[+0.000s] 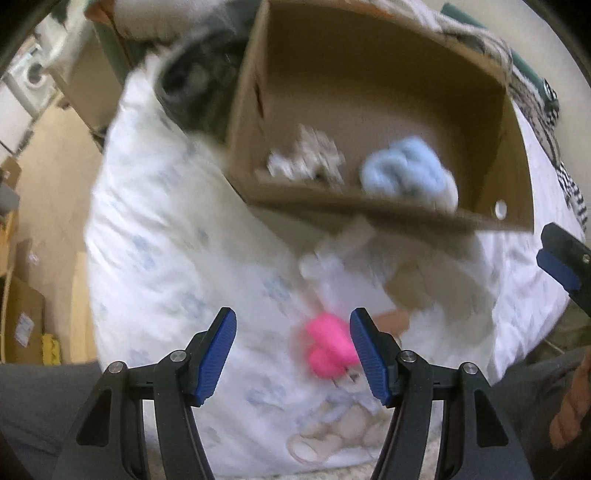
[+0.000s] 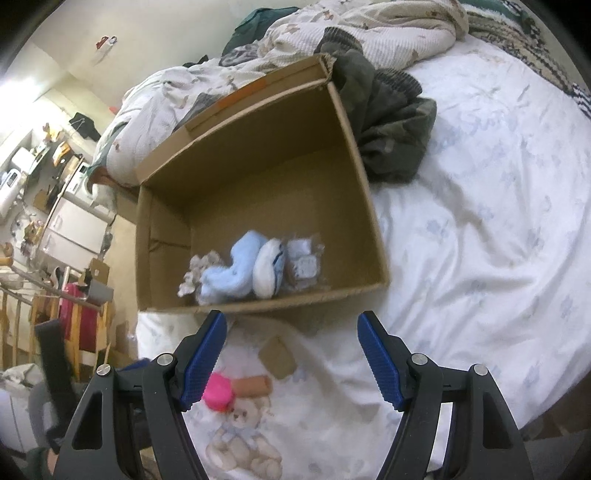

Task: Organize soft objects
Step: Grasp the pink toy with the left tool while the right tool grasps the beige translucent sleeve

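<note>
A cardboard box [image 2: 354, 155] stands open on the bed; it also shows in the left wrist view [image 1: 369, 210]. Inside lie a light blue fluffy item [image 2: 232, 273], a white and blue item [image 2: 267, 269], a grey-white patterned item [image 2: 201, 267] and a clear packet [image 2: 304, 262]. A pink soft item [image 1: 328, 345] lies on the sheet between my left gripper's open fingers, and shows in the right wrist view [image 2: 218, 393] beside a tan roll [image 2: 255, 386]. My left gripper [image 1: 293, 350] is open and empty. My right gripper [image 2: 291, 358] is open and empty, just in front of the box.
A dark green garment [image 2: 391, 122] lies beside the box. A crumpled quilt [image 2: 369, 33] is piled behind it. A small cardboard tag [image 2: 277, 356] lies on the white sheet [image 2: 480, 221]. Cluttered furniture [image 2: 55, 192] stands off the bed's left edge.
</note>
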`<state>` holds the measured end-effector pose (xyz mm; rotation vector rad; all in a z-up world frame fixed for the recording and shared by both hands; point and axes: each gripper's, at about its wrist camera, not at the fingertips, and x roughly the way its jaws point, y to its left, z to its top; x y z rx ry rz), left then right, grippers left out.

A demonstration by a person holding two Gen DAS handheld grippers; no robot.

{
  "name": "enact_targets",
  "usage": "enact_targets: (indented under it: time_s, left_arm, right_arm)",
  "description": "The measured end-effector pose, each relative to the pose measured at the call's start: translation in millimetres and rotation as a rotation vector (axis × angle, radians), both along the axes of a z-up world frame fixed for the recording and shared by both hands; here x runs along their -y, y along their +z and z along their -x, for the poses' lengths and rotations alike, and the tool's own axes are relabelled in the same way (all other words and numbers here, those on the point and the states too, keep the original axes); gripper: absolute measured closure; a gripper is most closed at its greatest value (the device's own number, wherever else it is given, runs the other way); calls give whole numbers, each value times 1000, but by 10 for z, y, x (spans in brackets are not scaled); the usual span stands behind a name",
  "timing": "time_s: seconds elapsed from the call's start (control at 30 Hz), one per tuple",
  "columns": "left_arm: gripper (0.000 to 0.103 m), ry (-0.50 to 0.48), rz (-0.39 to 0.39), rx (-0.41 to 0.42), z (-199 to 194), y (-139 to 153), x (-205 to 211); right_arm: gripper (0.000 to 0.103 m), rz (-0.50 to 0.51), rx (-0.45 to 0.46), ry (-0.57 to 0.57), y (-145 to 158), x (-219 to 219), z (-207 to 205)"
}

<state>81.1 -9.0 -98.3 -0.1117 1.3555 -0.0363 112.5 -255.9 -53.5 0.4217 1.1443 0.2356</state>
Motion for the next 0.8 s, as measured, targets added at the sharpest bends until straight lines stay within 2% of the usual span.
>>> enact_targets:
  time_s: [0.17,0.33,0.4,0.47,0.5,0.57,0.67,0.8]
  left_arm:
    - [42,-15,3,-52,20,-212,147]
    - [43,-58,-3,-67,29,-332,299]
    - [54,-59,0,-84,12,-393,313]
    - [67,-61,39,-103,4,-441,317]
    - [67,-64,32,-102,3,-449,336]
    - [67,-78,-9,-80,18,-419,371]
    - [68,-69,8,-80,16,-373,350]
    - [68,-23,-28,-35,2,-188,162]
  right_arm:
    - [26,-71,-75,58,-166,-141,63]
    - [26,-43,-104,88,-247,-249,54]
    - [26,-40,-118,93,-282,-272,35]
    - [26,-43,-134,98,-325,-281,23]
    - [26,-41,-143,102,-347,-294,16]
    - [26,-48,-165,117,-398,-327,4]
    - [26,-59,-185,134,-446,-381,-6]
    - [26,-113,-215,136,-517,-441,-56]
